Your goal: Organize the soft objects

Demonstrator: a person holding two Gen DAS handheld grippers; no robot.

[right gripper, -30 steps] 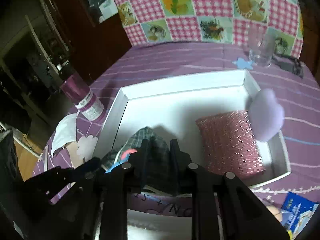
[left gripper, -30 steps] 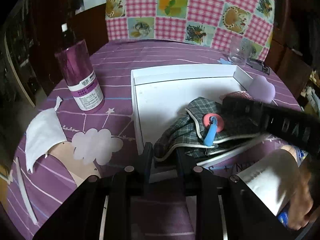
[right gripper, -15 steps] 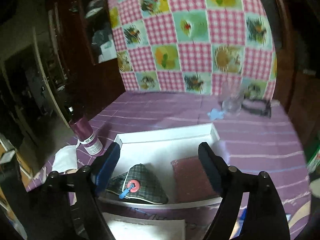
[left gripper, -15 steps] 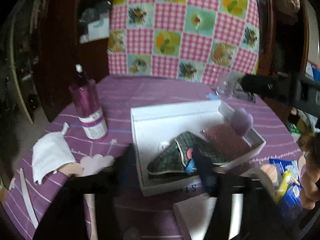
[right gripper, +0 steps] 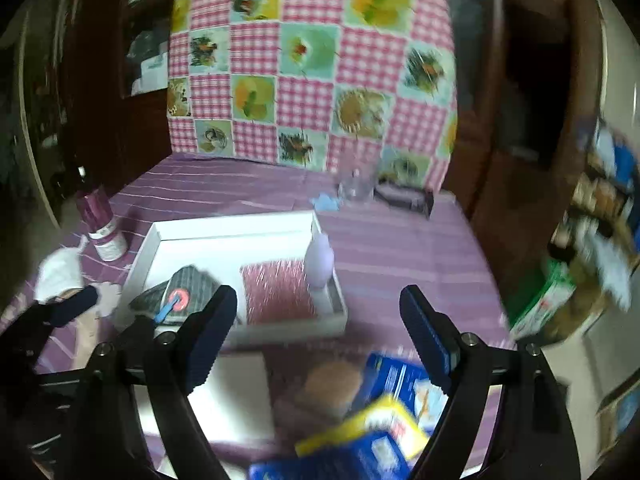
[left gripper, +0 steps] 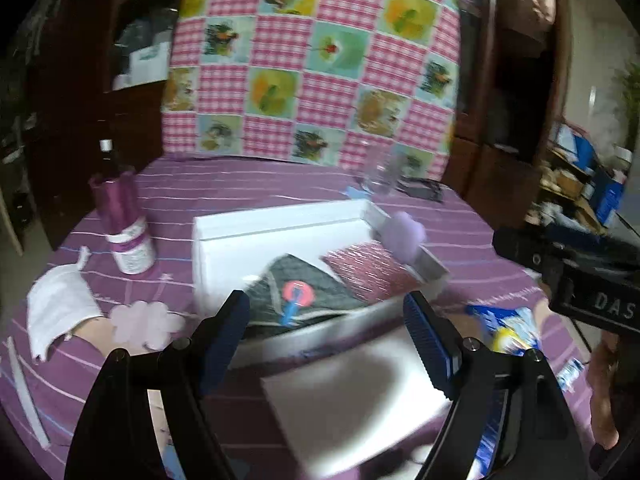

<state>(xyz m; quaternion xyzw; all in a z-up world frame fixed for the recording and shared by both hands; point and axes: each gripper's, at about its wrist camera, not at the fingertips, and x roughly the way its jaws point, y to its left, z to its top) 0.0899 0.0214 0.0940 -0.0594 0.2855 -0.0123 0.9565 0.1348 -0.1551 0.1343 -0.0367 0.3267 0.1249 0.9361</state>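
So both claws are empty right now: left gripper (left gripper: 326,334) jaws still spreading with nothing between them, right gripper (right gripper: 318,330) wide apart too. Just past them, the plaid cloth (left gripper: 304,286) with its pink clip lies in the white box (right gripper: 224,232) beside a pink sparkly pad (right gripper: 276,294). Purple bottle (left gripper: 126,232) stands off left.
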